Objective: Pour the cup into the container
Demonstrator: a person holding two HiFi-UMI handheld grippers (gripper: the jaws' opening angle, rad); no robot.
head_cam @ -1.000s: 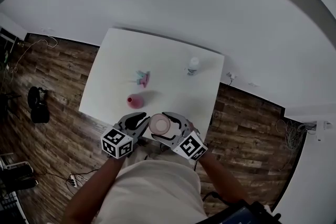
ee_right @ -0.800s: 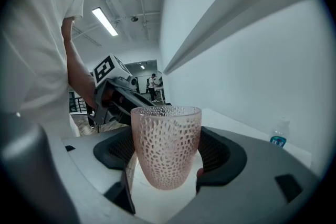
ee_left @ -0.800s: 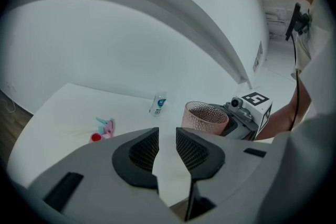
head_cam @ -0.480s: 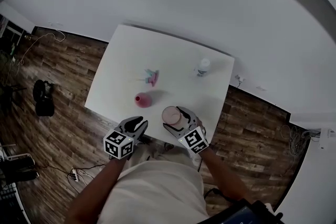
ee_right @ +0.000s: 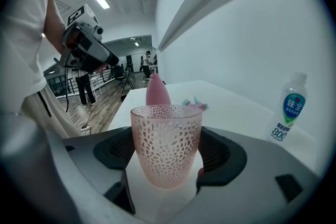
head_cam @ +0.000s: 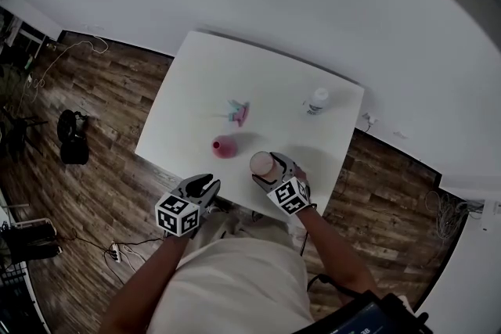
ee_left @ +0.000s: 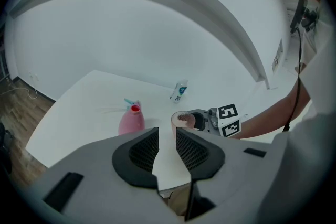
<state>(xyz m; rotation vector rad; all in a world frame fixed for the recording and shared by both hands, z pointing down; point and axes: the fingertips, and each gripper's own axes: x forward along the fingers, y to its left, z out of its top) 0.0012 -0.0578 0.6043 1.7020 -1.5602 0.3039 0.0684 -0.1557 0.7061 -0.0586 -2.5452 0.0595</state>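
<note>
While the right hand-held gripper (head_cam: 268,167) is clenched on the pink cup (ee_right: 166,145), its two dark pads press the dimpled wall from both sides, as we see in the right gripper view. The cup is upright with its mouth up, low over the near part of the white tabletop (head_cam: 202,86). We cannot tell whether its base already touches the surface. We also cannot say whether something is inside it, because the wall is only half clear.

The left hand-held gripper (ee_left: 167,136) is released. Its jaws stand apart and nothing is between them; through the gap we see only the tabletop. In the head view this gripper is at the near edge of the tabletop, to the left of the cup and well apart from it.

The pink container (head_cam: 225,146) stands upright on the tabletop, near the cup but not touching it — to its left in the head view and a little further from the person. Its narrow neck ends in a small red opening that faces up.

Behind the container lies a small pink and teal object (head_cam: 239,113); we cannot make out what it is. A white bottle (head_cam: 316,101) with a blue label stands near the far right corner — well apart from the other things. Around the tabletop we see a dark wooden floor (head_cam: 94,141).
</note>
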